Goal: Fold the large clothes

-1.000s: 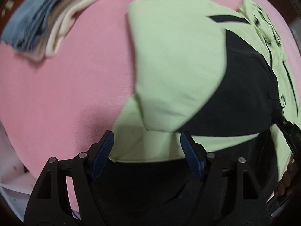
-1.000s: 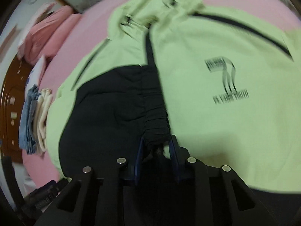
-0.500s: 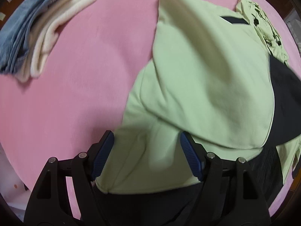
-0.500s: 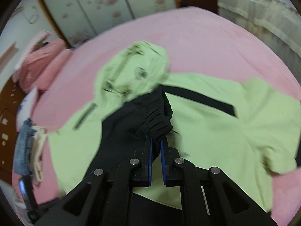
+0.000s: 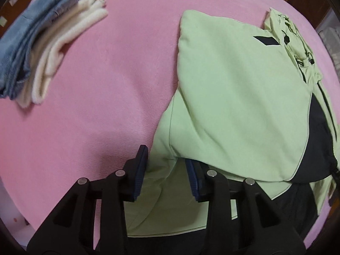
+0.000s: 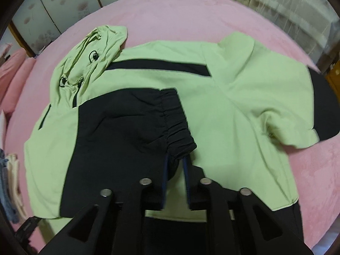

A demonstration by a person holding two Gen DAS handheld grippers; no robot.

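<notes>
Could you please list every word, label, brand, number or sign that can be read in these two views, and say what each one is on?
None: no readable text shows in either view.
The green and black jacket lies with no print or label in sight.
The folded clothes on the pink bedspread show no tag.
The cupboard doors bear only a flower pattern.

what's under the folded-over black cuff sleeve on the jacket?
The black sleeve lies across the green jacket front; green shows all around it. Whatever chest area sits directly beneath is covered. The pink blanket lies under the jacket.

Lime-and-black hooded jacket [image 6: 244, 110], sleeve folded across
</notes>
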